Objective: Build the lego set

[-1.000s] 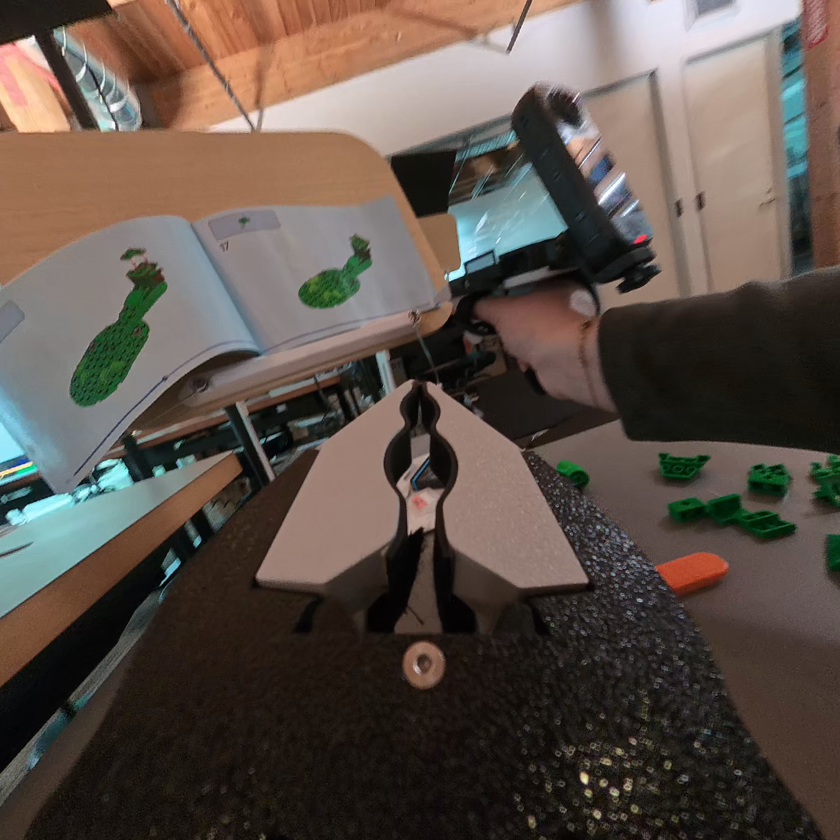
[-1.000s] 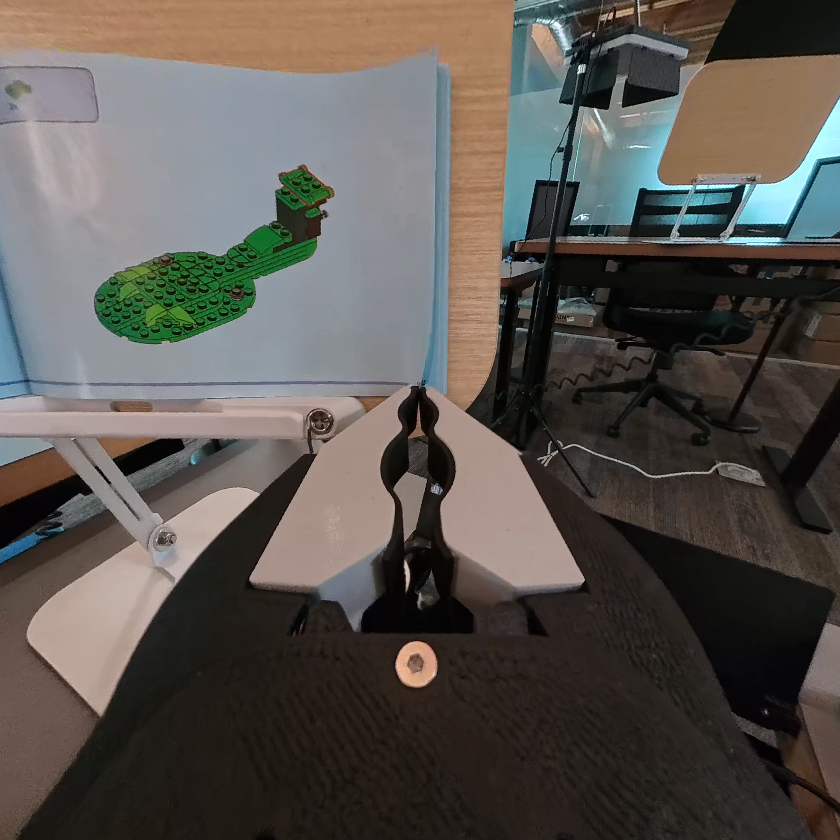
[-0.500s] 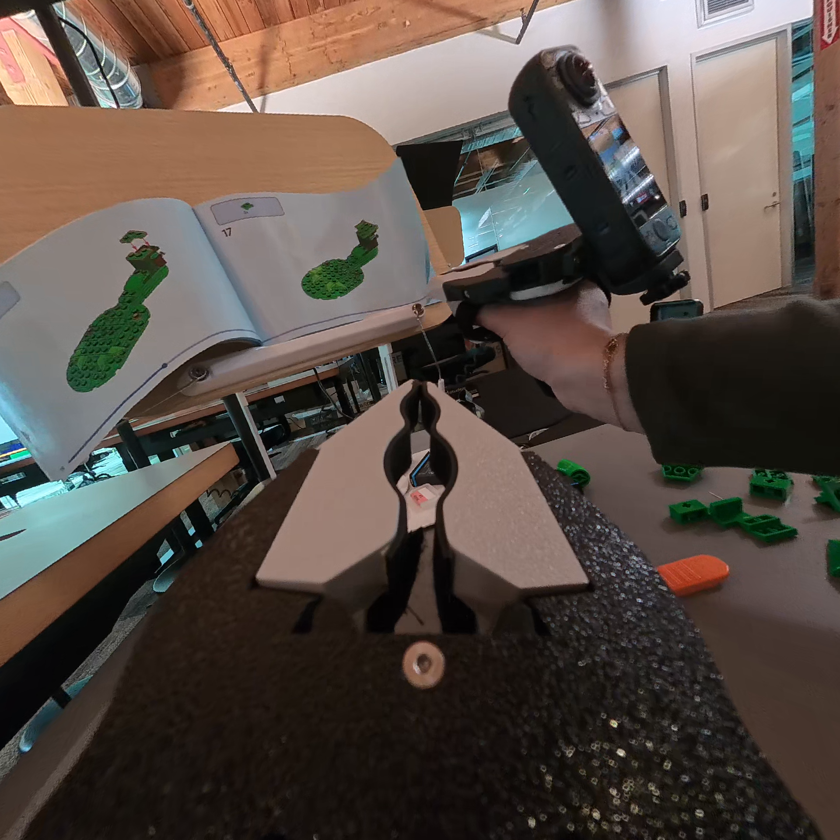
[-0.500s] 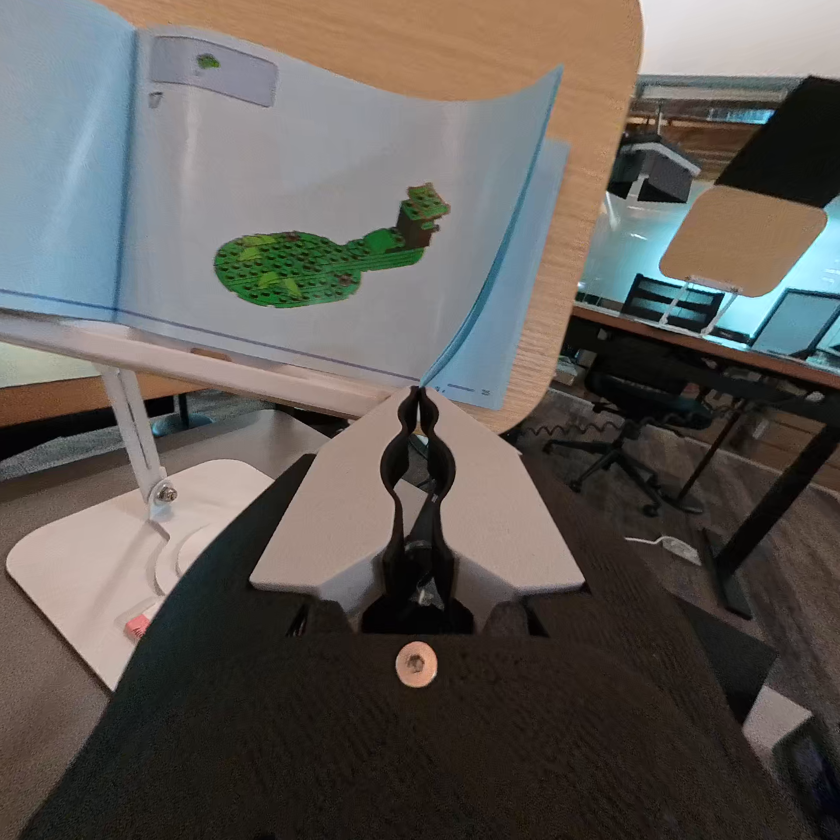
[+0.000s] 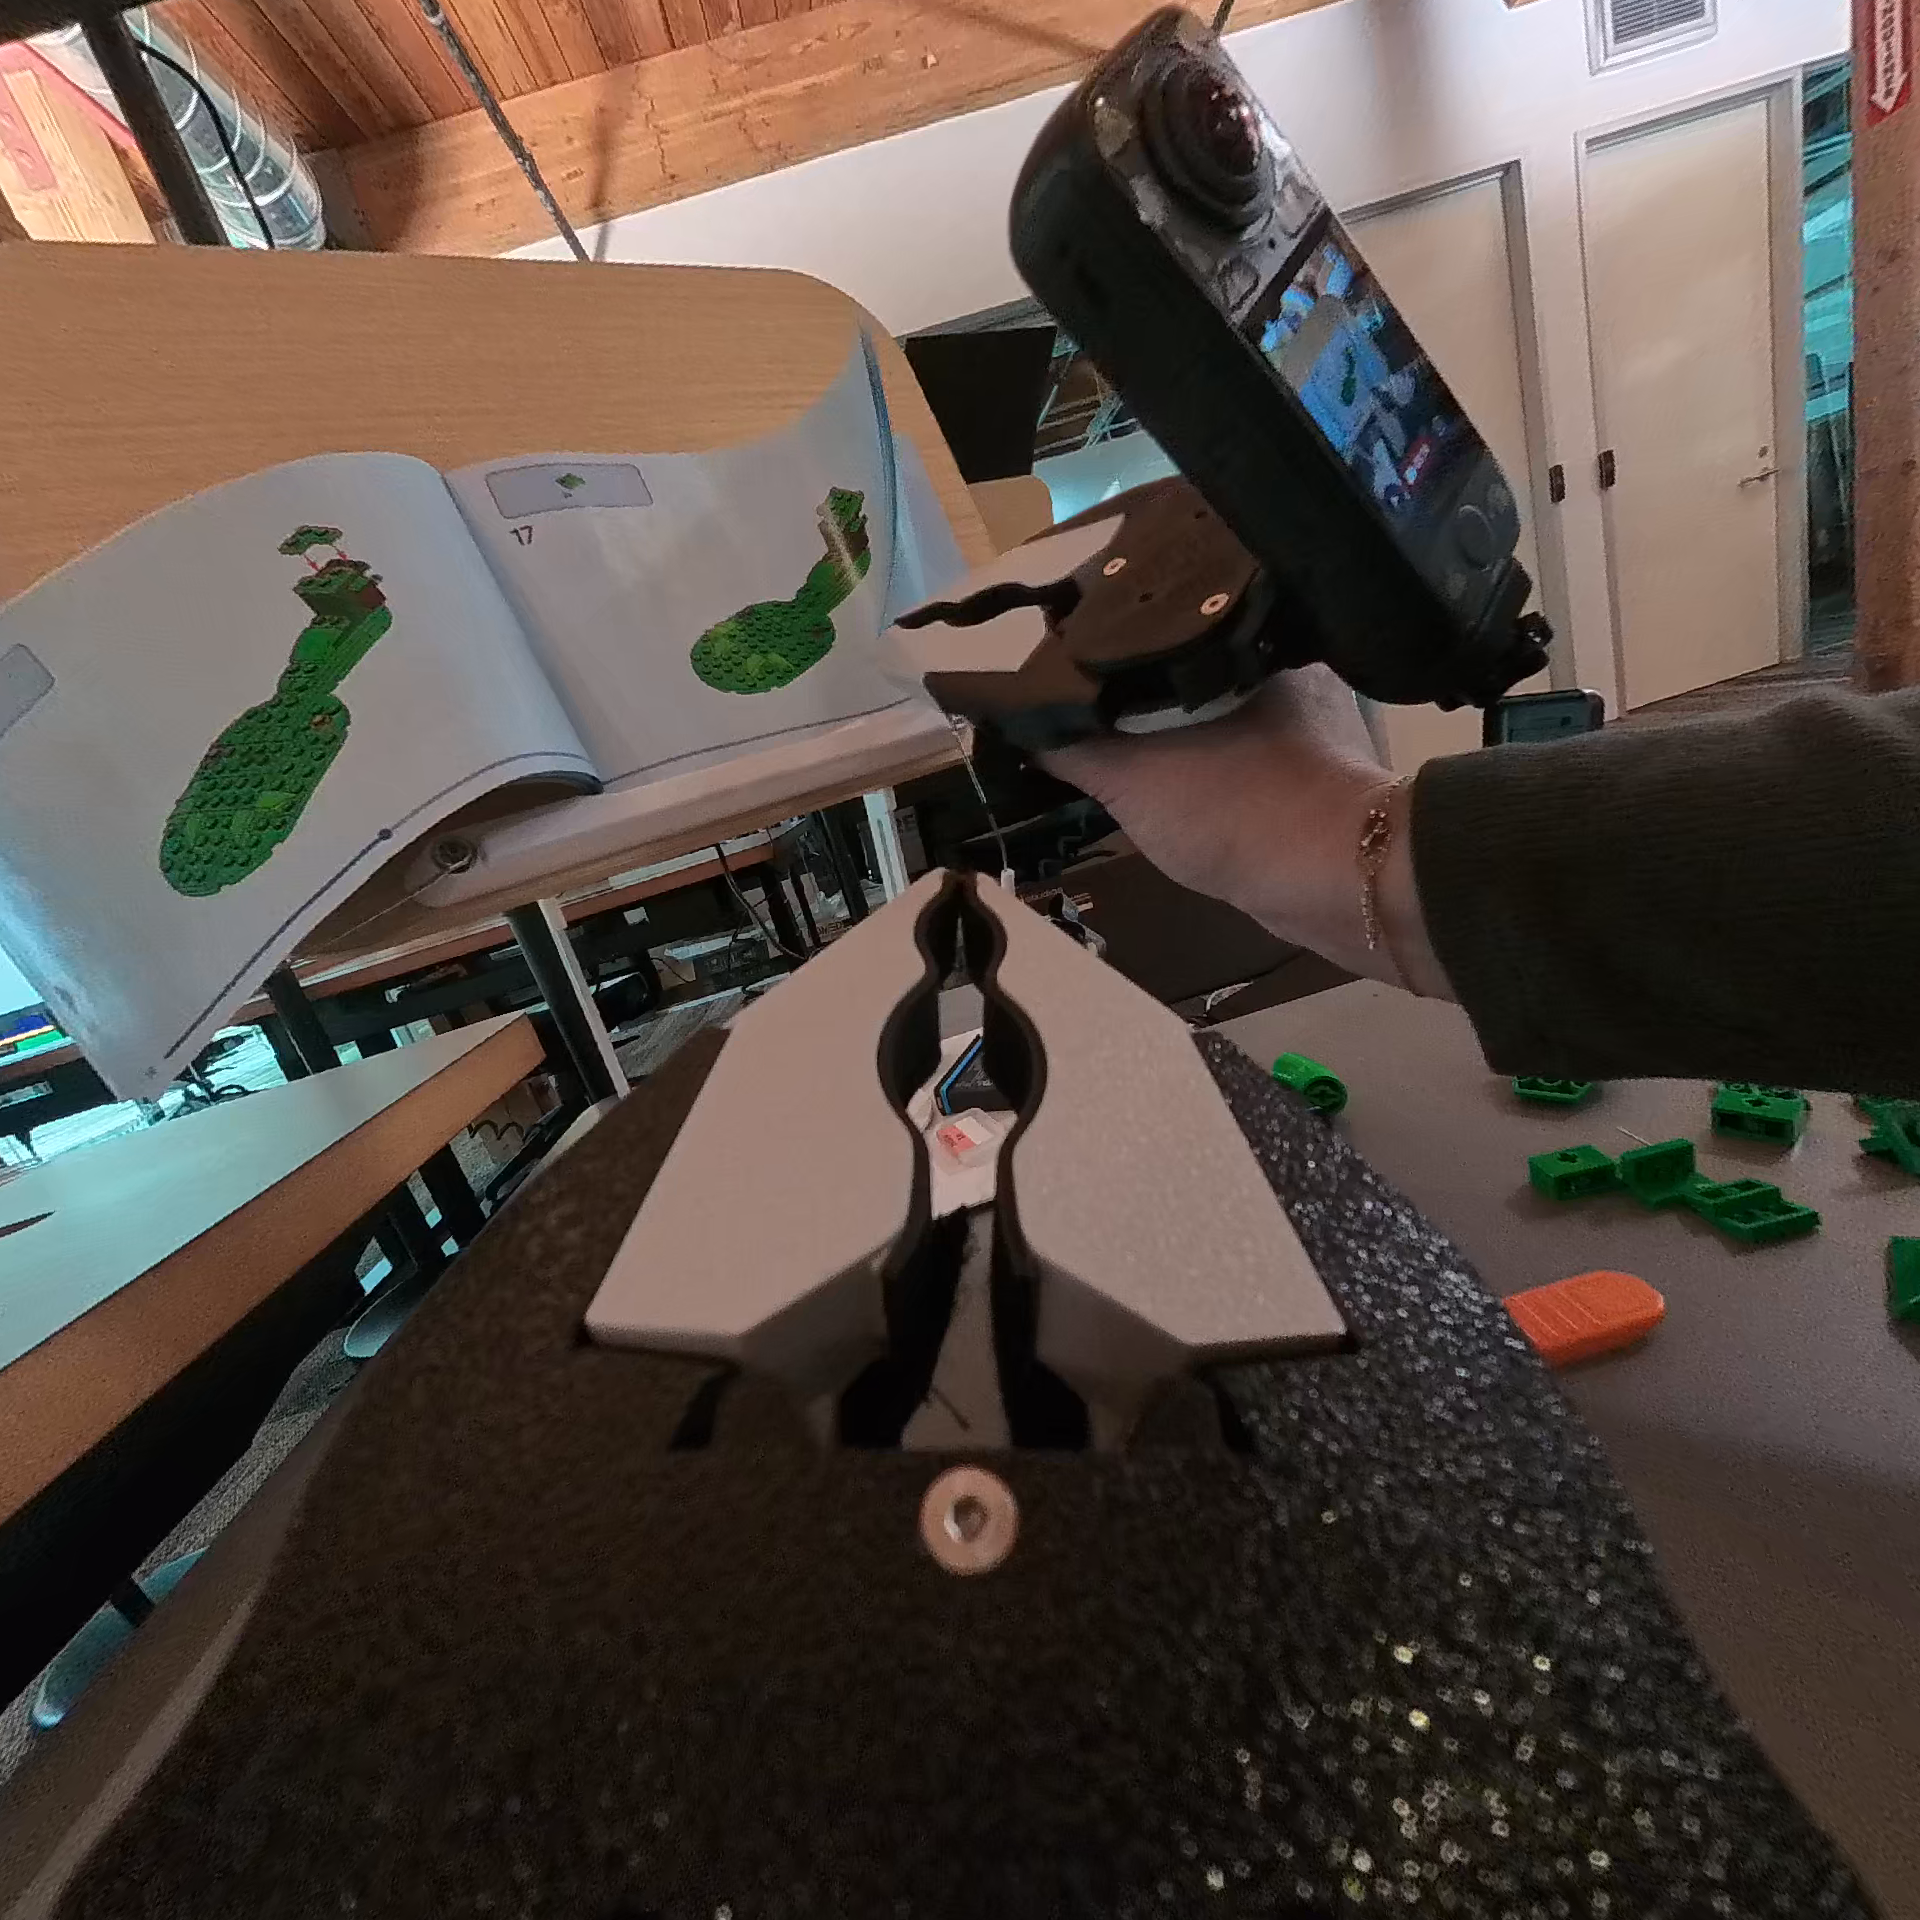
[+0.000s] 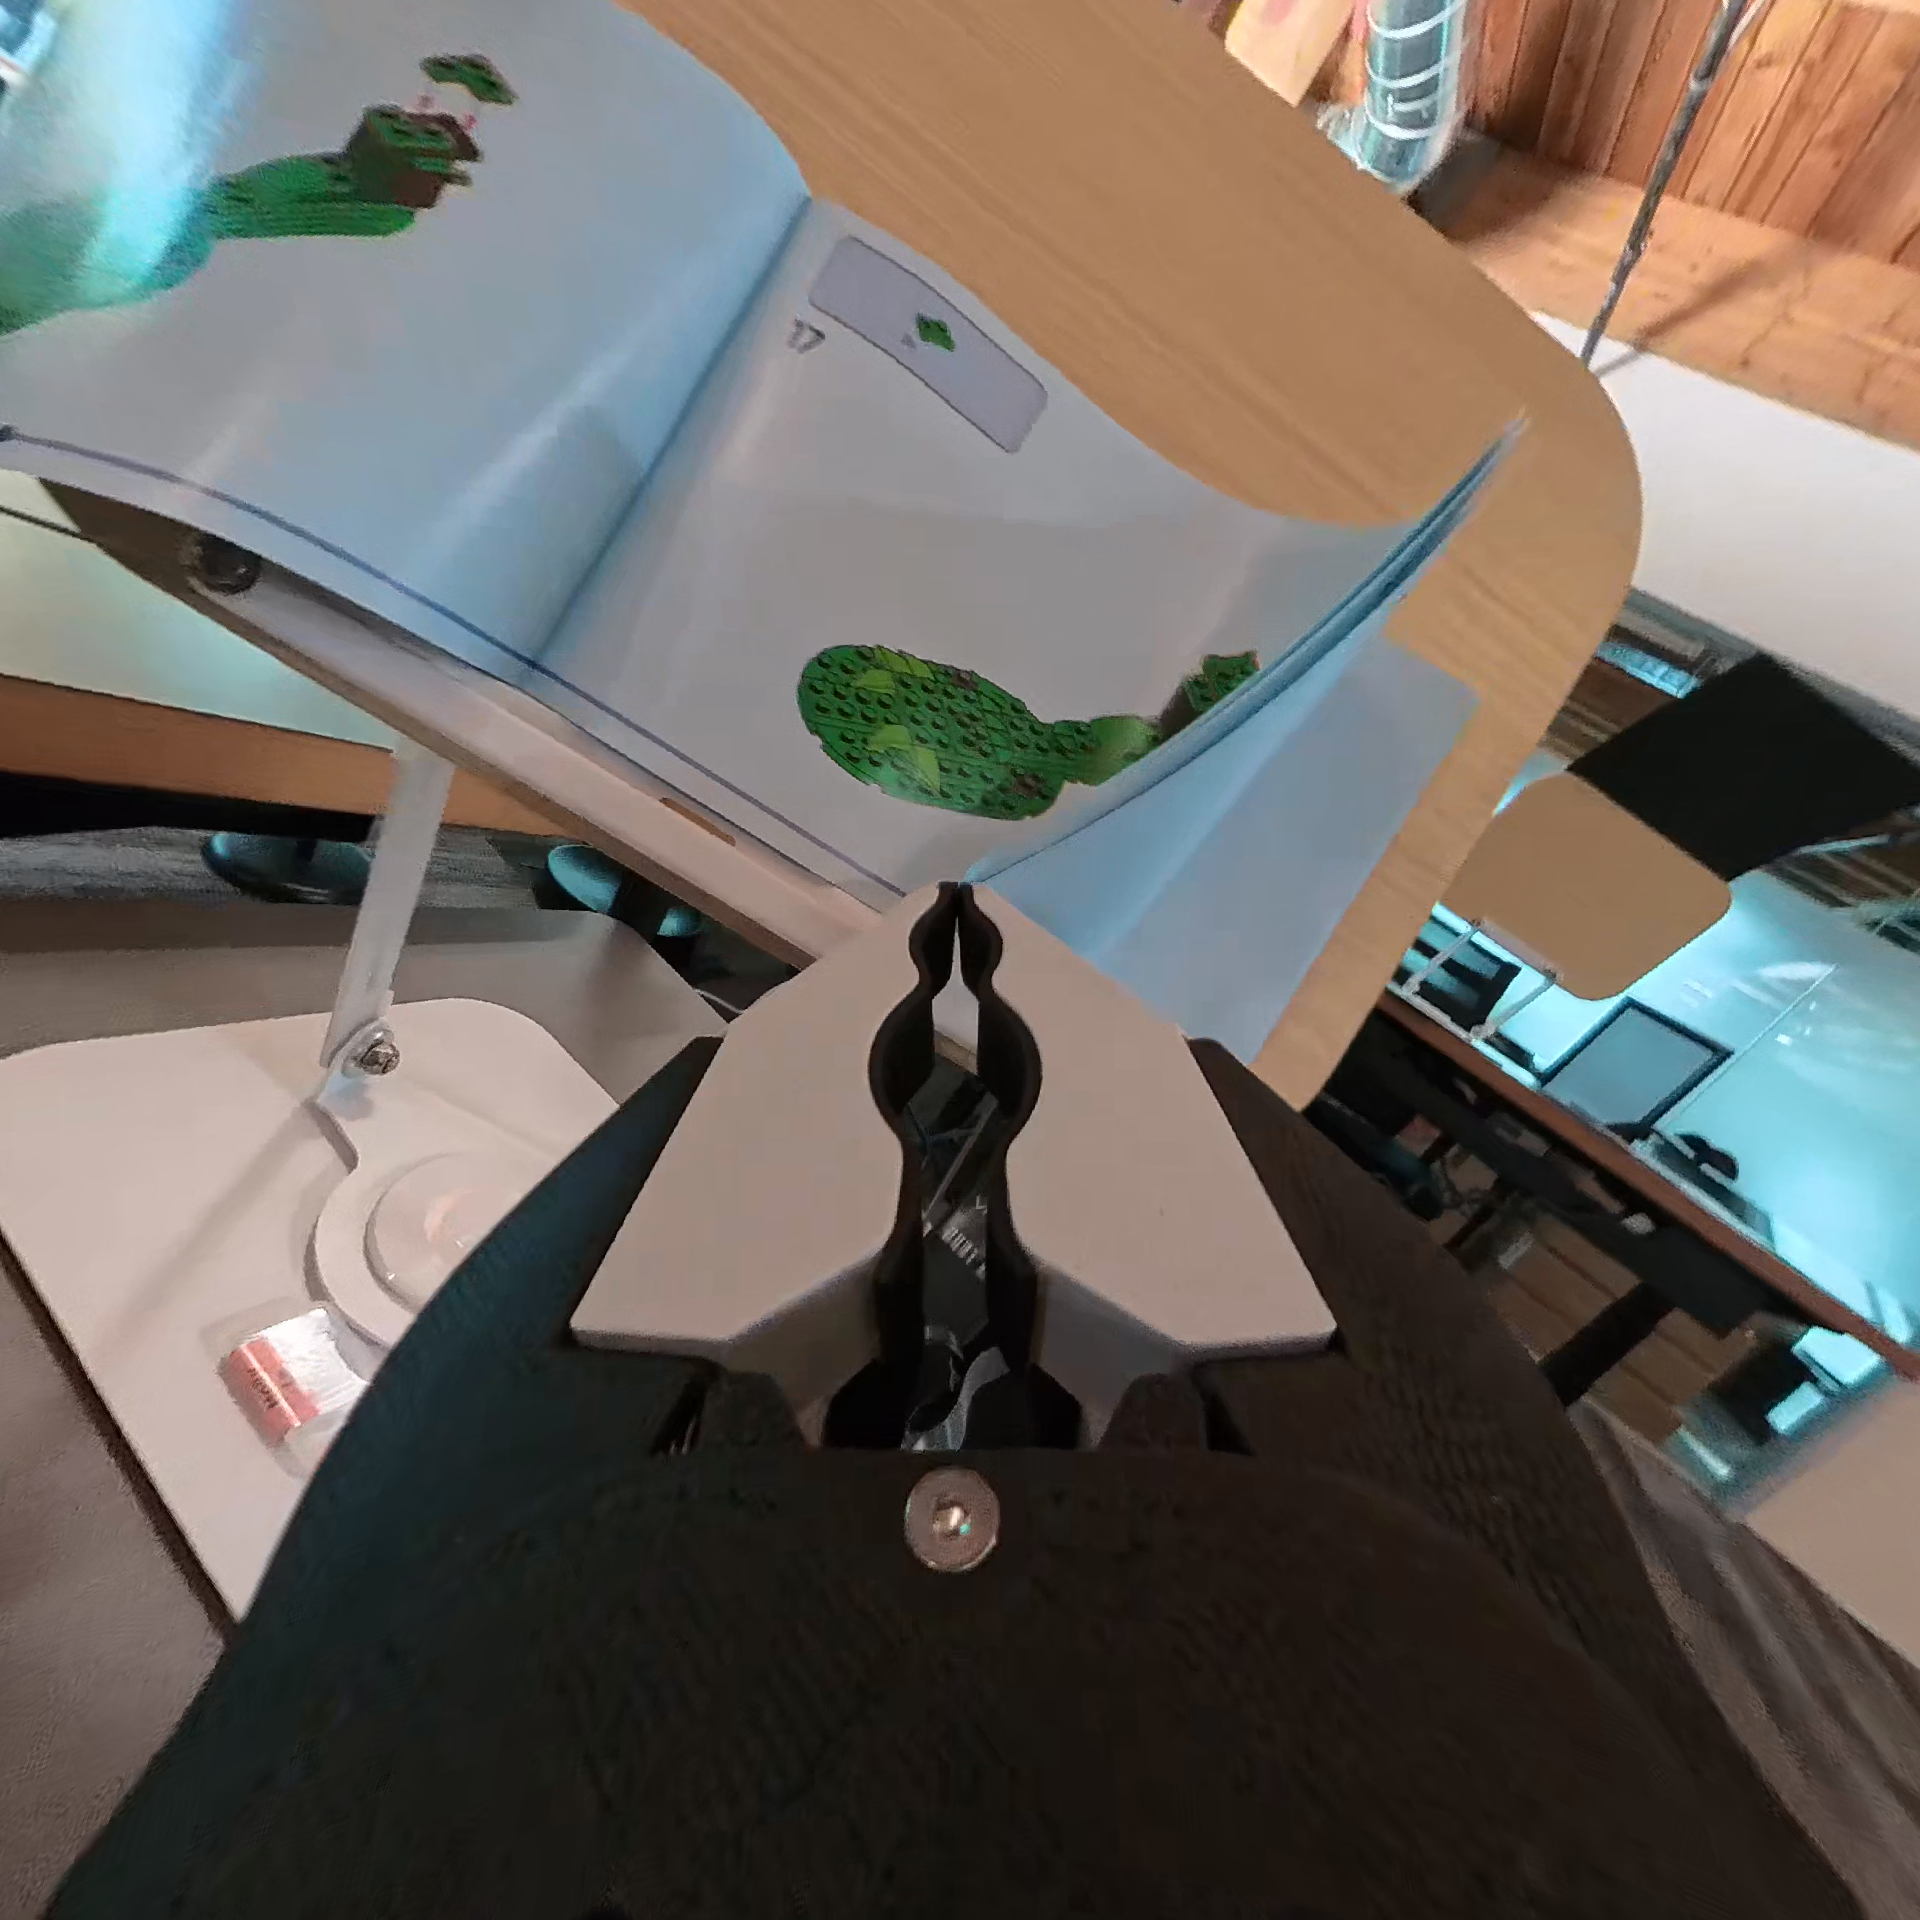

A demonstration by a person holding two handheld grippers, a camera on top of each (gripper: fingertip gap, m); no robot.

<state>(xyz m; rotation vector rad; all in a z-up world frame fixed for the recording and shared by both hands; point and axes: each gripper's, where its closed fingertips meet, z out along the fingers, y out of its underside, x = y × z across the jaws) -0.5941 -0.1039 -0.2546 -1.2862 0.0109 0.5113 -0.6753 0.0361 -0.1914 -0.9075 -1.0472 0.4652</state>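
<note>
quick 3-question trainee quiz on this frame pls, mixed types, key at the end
1. True or false: the right gripper is shut on the lower corner of the instruction booklet's right-hand page.
2. Multiple choice: the left gripper is A) shut and holding nothing, B) shut on a green brick, C) open around the orange piece.
3. Fill in: the loose green bricks lie on the grey table to the left gripper's ____ side.

Key: 1 true. 2 A. 3 right; the orange piece lies there too.
</note>
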